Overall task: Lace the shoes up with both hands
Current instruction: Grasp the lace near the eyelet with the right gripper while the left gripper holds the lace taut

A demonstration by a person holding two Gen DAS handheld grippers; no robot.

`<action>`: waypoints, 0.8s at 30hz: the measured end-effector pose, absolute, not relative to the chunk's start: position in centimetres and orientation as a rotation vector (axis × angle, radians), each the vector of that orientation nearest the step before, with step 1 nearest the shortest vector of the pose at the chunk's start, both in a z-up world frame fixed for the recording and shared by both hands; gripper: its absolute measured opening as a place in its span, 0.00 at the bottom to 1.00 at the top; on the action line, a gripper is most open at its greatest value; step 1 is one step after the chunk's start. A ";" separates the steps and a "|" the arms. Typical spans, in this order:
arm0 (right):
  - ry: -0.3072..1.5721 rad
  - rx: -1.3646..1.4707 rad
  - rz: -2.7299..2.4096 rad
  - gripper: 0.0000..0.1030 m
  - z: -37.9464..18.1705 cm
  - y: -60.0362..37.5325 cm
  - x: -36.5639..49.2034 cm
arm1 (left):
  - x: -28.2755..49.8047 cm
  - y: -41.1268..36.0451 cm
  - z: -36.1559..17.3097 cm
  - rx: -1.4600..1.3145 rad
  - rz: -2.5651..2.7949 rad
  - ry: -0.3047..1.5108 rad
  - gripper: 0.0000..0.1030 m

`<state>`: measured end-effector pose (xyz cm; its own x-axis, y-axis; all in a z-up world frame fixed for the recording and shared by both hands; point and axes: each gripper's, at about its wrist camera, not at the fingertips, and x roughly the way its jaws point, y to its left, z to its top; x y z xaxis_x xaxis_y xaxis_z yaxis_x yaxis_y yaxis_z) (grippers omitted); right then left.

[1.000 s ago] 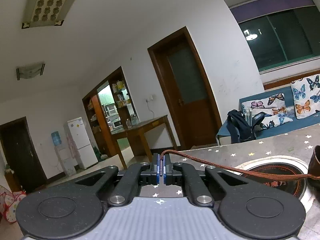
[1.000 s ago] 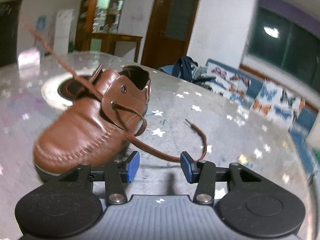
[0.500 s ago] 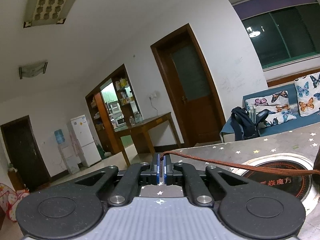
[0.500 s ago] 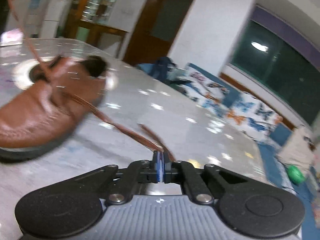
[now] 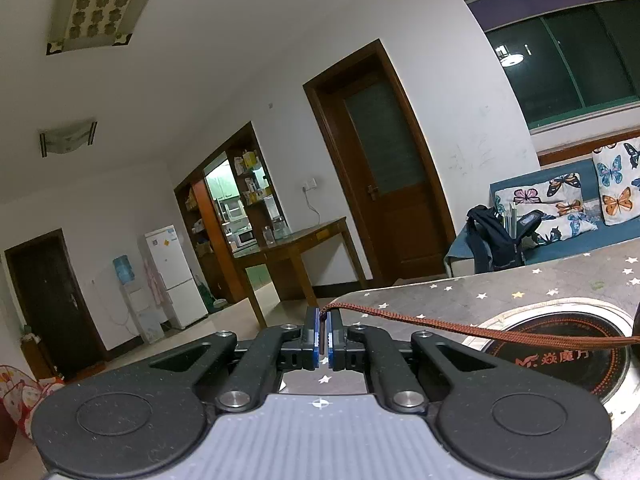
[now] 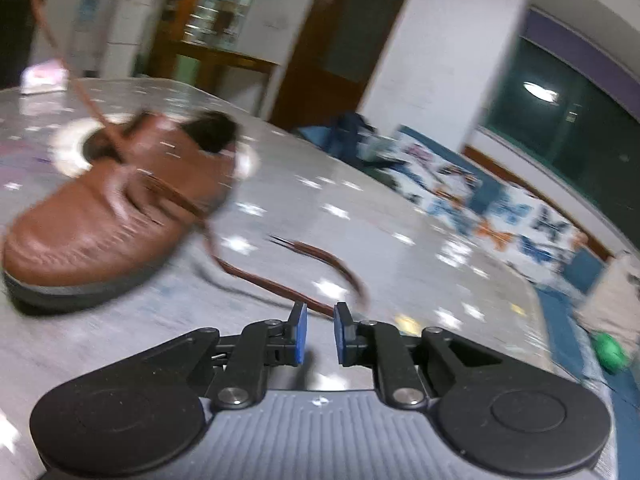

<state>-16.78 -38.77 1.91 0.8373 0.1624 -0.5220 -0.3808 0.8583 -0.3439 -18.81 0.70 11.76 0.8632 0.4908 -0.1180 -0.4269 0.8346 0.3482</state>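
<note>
It was a home's living-dining room, shown by a butterfly-cushioned sofa (image 5: 560, 216), a white fridge (image 5: 176, 276), a water dispenser (image 5: 132, 296) and wooden doors (image 5: 384, 184).

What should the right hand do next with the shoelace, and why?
Probably close the right gripper on the loose lace end again. Its fingers have just been opening, and the lace lies ahead of the fingertips on the table, not pinched. The left gripper is shut on the other lace end, pulled taut from the brown shoe.
</note>
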 end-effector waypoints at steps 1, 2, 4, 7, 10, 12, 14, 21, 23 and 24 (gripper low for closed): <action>0.495 -0.457 0.323 0.12 1.8 -38.0 -16.5 | -18.8 0.7 11.8 0.320 0.490 0.207 0.05; 0.488 -0.457 0.349 0.12 1.7 -37.2 -16.3 | -18.9 0.7 11.8 0.320 0.490 0.209 0.05; 0.488 -0.430 0.362 0.12 1.6 -36.5 -15.4 | -18.9 0.7 11.8 0.323 0.490 0.208 0.05; 0.531 -0.381 0.374 0.12 1.2 -36.3 -13.3 | -18.9 0.7 11.8 0.326 0.489 0.212 0.05; 0.585 -0.344 0.376 0.14 0.5 -37.1 -12.0 | -19.0 0.8 11.7 0.330 0.492 0.213 0.06; 0.591 -0.340 0.371 0.14 0.4 -37.4 -12.0 | -19.0 1.0 11.7 0.331 0.495 0.214 0.06; 0.598 -0.355 0.346 0.14 0.5 -37.7 -12.1 | -19.0 1.1 11.7 0.328 0.498 0.216 0.06; 0.560 -0.385 0.398 0.33 2.1 -37.6 -14.2 | -19.0 1.0 11.8 0.331 0.497 0.217 0.06; 0.547 -0.405 0.441 0.34 2.4 -37.0 -14.5 | -19.0 0.9 11.9 0.331 0.496 0.215 0.07; 0.548 -0.414 0.465 0.34 2.4 -36.6 -14.5 | -19.1 0.9 11.9 0.332 0.496 0.213 0.07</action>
<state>-14.54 -36.61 2.35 0.7561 0.3067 -0.5782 -0.5209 0.8169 -0.2477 -19.05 0.94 11.89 0.8592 0.4975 -0.1197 -0.4289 0.8278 0.3617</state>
